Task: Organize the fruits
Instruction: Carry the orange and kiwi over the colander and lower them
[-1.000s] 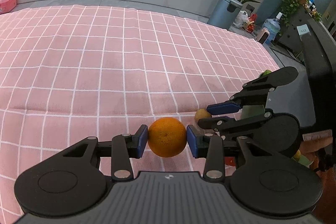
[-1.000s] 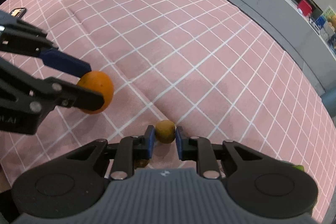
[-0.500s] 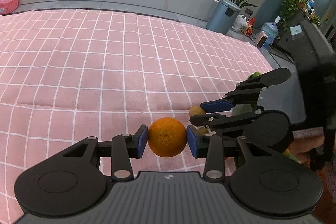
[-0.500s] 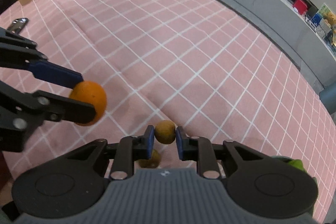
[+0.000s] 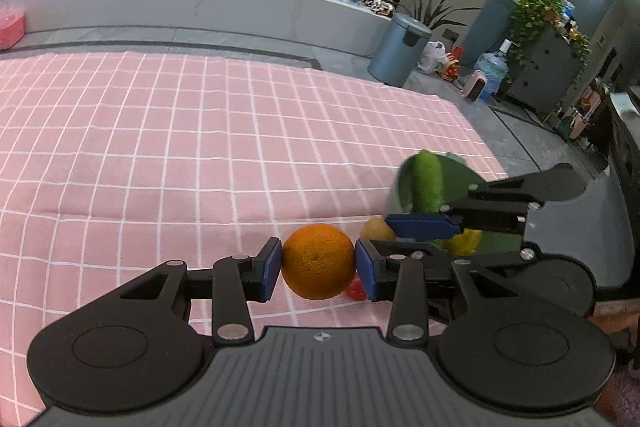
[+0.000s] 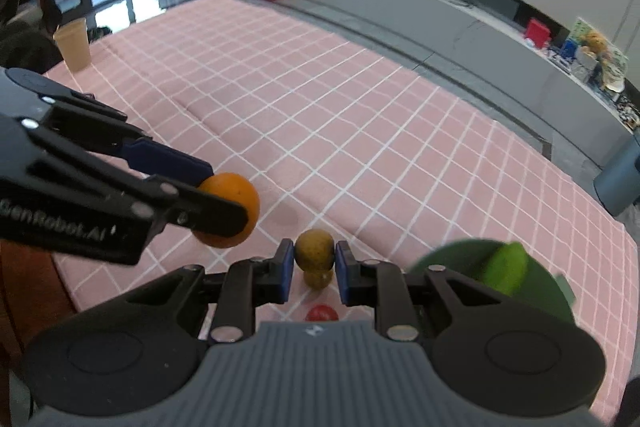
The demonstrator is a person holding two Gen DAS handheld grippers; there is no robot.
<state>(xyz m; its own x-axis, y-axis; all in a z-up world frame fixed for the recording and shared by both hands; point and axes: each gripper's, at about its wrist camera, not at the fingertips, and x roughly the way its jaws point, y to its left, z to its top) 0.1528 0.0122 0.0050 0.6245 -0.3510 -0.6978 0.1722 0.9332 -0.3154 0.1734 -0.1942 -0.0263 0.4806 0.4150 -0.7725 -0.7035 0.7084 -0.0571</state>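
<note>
My left gripper (image 5: pixel 319 267) is shut on an orange (image 5: pixel 318 266) and holds it above the pink checked cloth (image 5: pixel 160 147). The orange (image 6: pixel 230 209) and the left gripper (image 6: pixel 224 197) also show at the left of the right wrist view. My right gripper (image 6: pixel 313 259) is shut on a small brown-yellow fruit (image 6: pixel 314 250), which also shows in the left wrist view (image 5: pixel 376 230). A green bowl (image 6: pixel 536 291) at the right holds a green cucumber-like fruit (image 6: pixel 506 267). A second brownish fruit (image 6: pixel 318 279) and a small red fruit (image 6: pixel 321 313) lie on the cloth below the right gripper.
A paper cup (image 6: pixel 74 43) stands at the far left corner of the cloth. A yellow fruit (image 5: pixel 466 241) sits by the green bowl (image 5: pixel 460 183). A grey bin (image 5: pixel 398 51) and plants stand beyond the table. A grey counter (image 6: pixel 440 23) runs behind it.
Both grippers have lifted and tilted up with their fruits still held. The green bowl with the green fruit has come into view at the right.
</note>
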